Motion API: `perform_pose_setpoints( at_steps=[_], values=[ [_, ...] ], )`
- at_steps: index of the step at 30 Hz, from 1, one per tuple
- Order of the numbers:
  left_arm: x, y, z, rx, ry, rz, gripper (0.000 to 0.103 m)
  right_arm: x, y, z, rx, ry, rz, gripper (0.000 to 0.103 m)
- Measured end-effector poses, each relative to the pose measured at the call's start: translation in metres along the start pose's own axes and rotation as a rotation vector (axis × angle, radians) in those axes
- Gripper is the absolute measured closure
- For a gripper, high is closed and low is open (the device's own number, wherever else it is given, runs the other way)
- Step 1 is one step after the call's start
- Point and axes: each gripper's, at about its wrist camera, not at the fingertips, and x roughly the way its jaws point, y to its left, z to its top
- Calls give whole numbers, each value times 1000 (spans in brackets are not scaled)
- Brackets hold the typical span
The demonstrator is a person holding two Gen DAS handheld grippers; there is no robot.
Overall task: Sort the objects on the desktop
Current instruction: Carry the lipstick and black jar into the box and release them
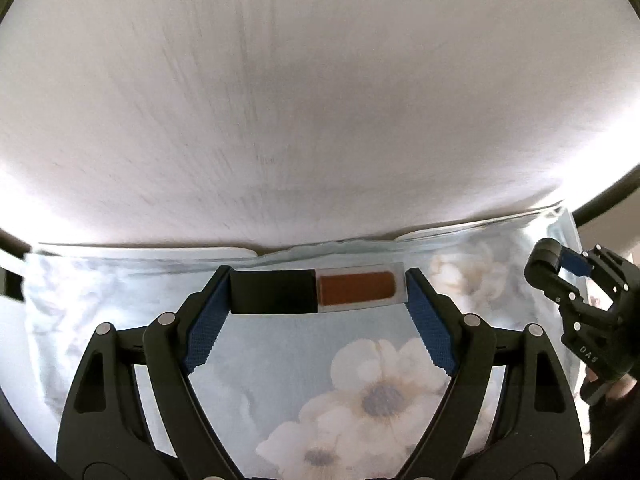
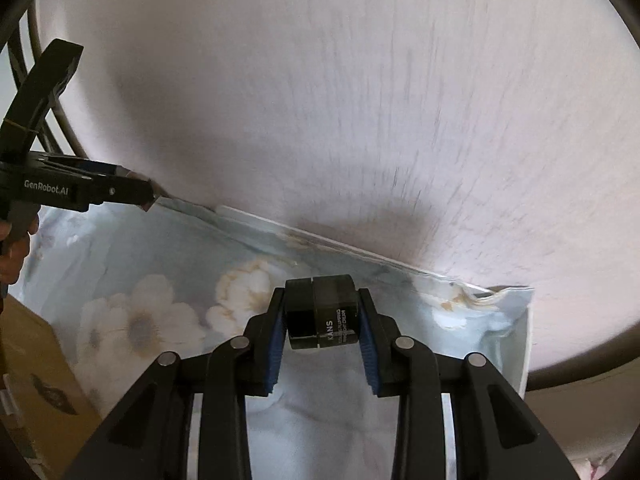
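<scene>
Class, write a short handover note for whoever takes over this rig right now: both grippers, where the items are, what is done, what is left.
Left gripper: shut on the lip gloss tube, held crosswise by its ends.
Right gripper: shut on the black KANS jar.
Both hang over the open floral pouch on the round white table.
Done: both items picked up.
Left: likely drop each in the pouch; neither is released yet.

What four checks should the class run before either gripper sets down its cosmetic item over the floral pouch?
1. Left gripper clamps the black-capped clear tube of reddish-brown liquid end to end: ok.
2. Right gripper clamps the small black KANS jar by its sides: ok.
3. Blue floral pouch lies below both grippers: ok.
4. Pouch opening wide enough to take the items: cannot tell.
</scene>
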Motion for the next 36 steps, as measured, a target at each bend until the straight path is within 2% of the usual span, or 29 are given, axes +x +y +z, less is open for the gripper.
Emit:
perform_pose_setpoints(
  at_steps=[6,7,9,12,13,15,20,26,32,36],
  values=[
    [-48,5,-6,41,-52,-15,20,-52,16,11,12,-11,19,72],
    [-53,-9,-5,45,-59,-17,20,-59,20,12,14,-11,22,72],
    [-65,0,-4,49,-73,-23,20,-74,29,13,17,-11,32,72],
    [-87,7,-19,52,-91,-33,20,-99,51,12,0,-15,39,72],
    [-97,14,-12,51,-94,-36,20,-108,59,10,-5,-15,44,73],
    [-115,19,-27,47,-95,-46,20,-127,62,5,-10,-14,58,73],
    [-147,36,-63,38,-99,-80,20,-156,103,-4,-16,11,101,73],
    [-177,39,-122,94,-94,-79,20,-160,170,-33,-23,65,142,73],
    [-167,25,-171,108,-52,-98,20,-159,200,-61,13,126,153,73],
    [-160,26,-195,79,-22,-118,20,-142,201,-92,58,169,140,73]
  ],
)
